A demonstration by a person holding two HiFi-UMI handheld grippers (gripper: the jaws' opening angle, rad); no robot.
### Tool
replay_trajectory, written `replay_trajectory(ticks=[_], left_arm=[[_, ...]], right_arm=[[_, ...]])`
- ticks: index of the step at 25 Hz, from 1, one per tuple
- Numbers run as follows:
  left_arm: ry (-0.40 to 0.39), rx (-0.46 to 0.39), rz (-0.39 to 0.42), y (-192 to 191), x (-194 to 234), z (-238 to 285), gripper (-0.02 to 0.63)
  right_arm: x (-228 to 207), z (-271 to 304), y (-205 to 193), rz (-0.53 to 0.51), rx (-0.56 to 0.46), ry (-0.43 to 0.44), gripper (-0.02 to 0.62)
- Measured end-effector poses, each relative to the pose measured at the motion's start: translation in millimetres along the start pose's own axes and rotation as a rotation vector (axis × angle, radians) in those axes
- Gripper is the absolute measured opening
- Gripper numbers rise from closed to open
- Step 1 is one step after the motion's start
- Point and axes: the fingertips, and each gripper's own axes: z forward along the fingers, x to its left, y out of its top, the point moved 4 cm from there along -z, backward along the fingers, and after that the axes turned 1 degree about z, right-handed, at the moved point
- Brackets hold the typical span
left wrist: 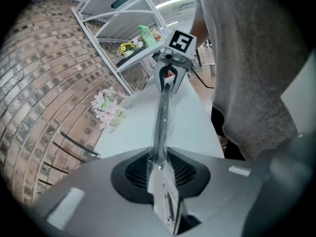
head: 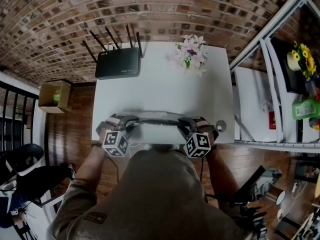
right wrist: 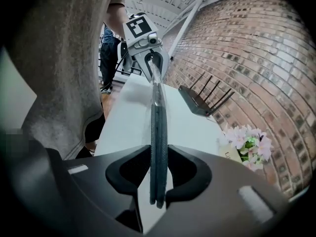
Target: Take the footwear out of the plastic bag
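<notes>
A clear plastic bag (head: 157, 122) with a flat pair of dark footwear (right wrist: 158, 132) inside hangs stretched between my two grippers over the near edge of the white table (head: 160, 91). My left gripper (head: 131, 125) is shut on the bag's end, where a white label (left wrist: 165, 189) sits between the jaws of the left gripper (left wrist: 163, 181). The bag (left wrist: 162, 127) runs edge-on to the right gripper (left wrist: 168, 78). My right gripper (head: 184, 125) is shut on the dark footwear's edge, seen close up between the jaws of the right gripper (right wrist: 158, 181). The left gripper (right wrist: 152, 58) shows at the far end.
A black router (head: 117, 61) with antennas stands at the table's far left, and a bunch of pale flowers (head: 191, 51) at the far right. A small round object (head: 220, 126) lies at the near right corner. A metal shelf rack (head: 270, 59) stands right, a cardboard box (head: 54, 95) on the floor left.
</notes>
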Motion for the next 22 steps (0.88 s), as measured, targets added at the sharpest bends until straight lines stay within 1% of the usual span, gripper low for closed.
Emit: replay_trajectory(ticks=[3,6,13,19,22], left_arm=[[0.025,0.015,-0.010,-10,5,-2,0.023],[0.041,0.024,-0.018,-16,8,-2,0.003],[0.044,0.043,-0.035,-32,10,2,0.002],[0.053,0.067,-0.046,-48,7,4,0.002],[0.052,0.079,-0.042,-55,2,5,0.002]], right_arm=[[-3,-6,-10,0.026,0.022,-0.028,0.118],[-6,-11,-18,0.050,0.044,-0.056,0.117],[-13,-23,-42,0.124,0.099,-0.126,0.116],[-19,-35,-64,0.187,0.167,-0.226,0.117],[-17,-38,-69,0.210,0.194,-0.258,0.117]])
